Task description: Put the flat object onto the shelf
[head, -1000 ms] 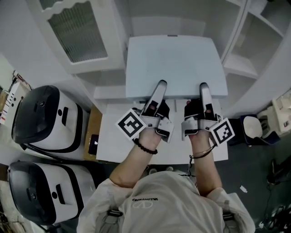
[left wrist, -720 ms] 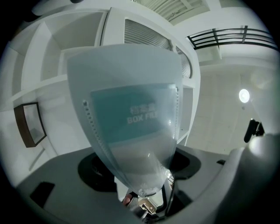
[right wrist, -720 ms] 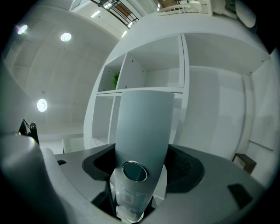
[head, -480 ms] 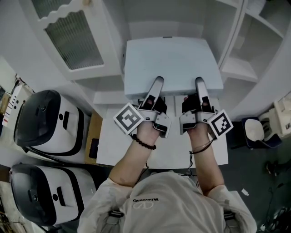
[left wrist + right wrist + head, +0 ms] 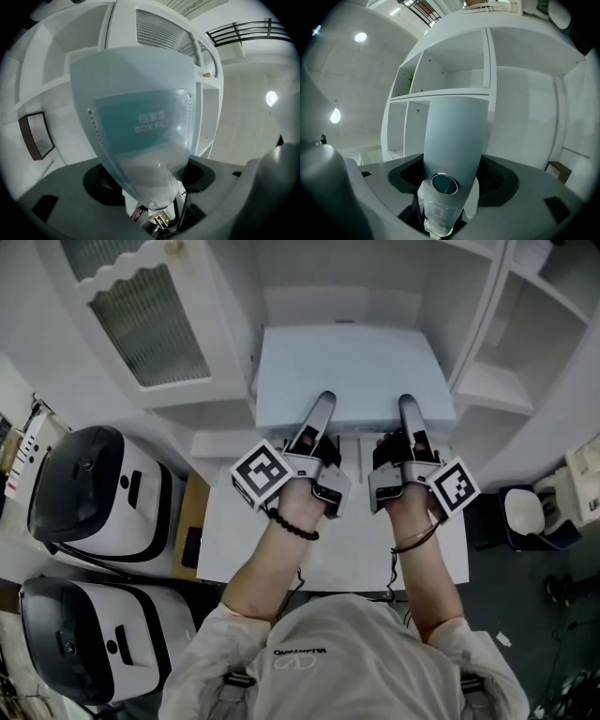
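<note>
Two-handed carry here: the left gripper [image 5: 323, 407] and right gripper [image 5: 407, 409] each pinch the near edge of the box file [image 5: 352, 367], side by side, likely to share the wide panel's weight. It hangs just in front of the white shelf [image 5: 492, 379], not yet on it. The file is a thin, smooth, pale blue-grey plastic case, slightly translucent, with a ringed finger hole [image 5: 444, 184] in its spine.

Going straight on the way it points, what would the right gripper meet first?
The right gripper holds the box file; straight beyond, probably a horizontal board of the white shelf, though depth is unclear.
</note>
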`<state>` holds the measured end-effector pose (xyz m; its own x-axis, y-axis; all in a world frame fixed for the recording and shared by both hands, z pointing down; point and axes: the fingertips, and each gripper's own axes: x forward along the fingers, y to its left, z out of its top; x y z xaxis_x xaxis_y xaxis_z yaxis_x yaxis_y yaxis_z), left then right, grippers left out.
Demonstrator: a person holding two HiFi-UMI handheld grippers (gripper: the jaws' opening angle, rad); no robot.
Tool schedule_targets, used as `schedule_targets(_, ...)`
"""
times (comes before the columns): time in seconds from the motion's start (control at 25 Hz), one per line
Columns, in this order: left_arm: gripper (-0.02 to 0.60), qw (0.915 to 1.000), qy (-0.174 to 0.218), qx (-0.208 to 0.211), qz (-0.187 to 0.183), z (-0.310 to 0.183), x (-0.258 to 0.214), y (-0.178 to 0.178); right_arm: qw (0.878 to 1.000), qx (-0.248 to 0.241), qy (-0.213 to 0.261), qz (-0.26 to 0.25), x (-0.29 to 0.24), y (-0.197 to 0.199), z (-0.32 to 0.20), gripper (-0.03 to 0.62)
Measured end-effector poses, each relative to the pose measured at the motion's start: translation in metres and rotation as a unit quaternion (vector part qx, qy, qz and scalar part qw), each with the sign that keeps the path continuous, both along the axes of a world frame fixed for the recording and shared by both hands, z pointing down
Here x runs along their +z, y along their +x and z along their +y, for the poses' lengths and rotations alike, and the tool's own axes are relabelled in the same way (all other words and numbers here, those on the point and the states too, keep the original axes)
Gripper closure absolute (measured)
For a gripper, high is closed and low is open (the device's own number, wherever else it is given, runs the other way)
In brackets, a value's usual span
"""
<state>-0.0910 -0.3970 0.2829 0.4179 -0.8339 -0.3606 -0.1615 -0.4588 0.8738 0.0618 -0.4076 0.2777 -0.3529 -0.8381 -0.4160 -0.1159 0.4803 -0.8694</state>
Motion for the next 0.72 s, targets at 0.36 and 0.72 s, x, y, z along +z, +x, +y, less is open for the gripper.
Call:
schedule_targets(0.36, 0.249, 0.9996, -0.018, -0.007, -0.021, -0.007, 0.004, -0.002, 1.000, -0.003, -0.026, -0.009, 0.007, 0.000, -0.007, 0.258)
schedule_targets(0.72, 0.239, 0.9998, 0.005, -0.016, -0.011, -0.014, 0.001, -0.004, 0.999, -0.016, -0.030, 0.011, 0.008, -0.003, -0.014, 0.247)
